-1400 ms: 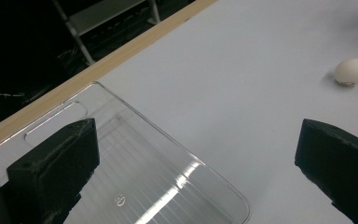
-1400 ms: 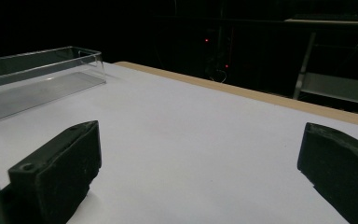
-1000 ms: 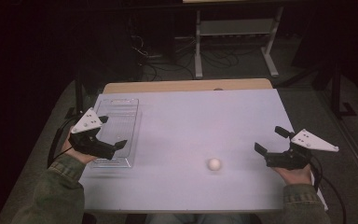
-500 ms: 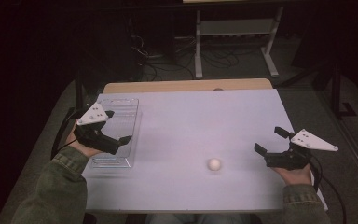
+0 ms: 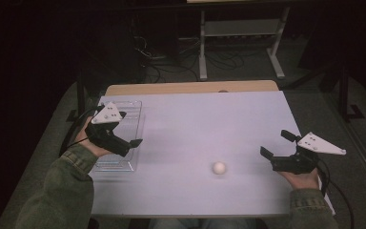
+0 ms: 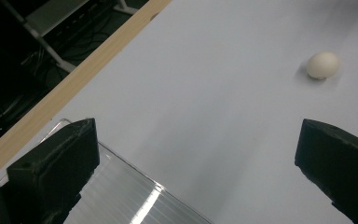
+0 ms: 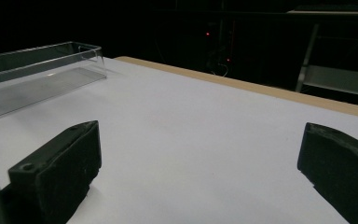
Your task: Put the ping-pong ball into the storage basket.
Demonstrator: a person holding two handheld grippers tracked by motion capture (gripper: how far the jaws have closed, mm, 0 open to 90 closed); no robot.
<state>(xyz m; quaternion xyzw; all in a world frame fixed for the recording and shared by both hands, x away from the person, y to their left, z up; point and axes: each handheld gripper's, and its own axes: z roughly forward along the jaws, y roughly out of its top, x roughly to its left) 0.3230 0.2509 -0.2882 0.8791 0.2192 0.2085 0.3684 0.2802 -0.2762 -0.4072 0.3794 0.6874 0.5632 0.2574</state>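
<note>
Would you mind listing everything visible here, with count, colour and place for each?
egg: one, white, on the table between the grippers, nearer the right one
clear tray: one, transparent, at the table's left edge, under the left gripper
table: one, pale top with a wooden far edge
metal rack: one, light grey, on the floor beyond the table
left gripper: one, black, open, above the tray
right gripper: one, black, open, right of the egg
sleeves: two, olive green, bottom of the high view

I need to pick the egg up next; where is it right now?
In the high view the egg lies on the white table, front and right of centre, apart from the right tongs and far from the clear tray.
</note>
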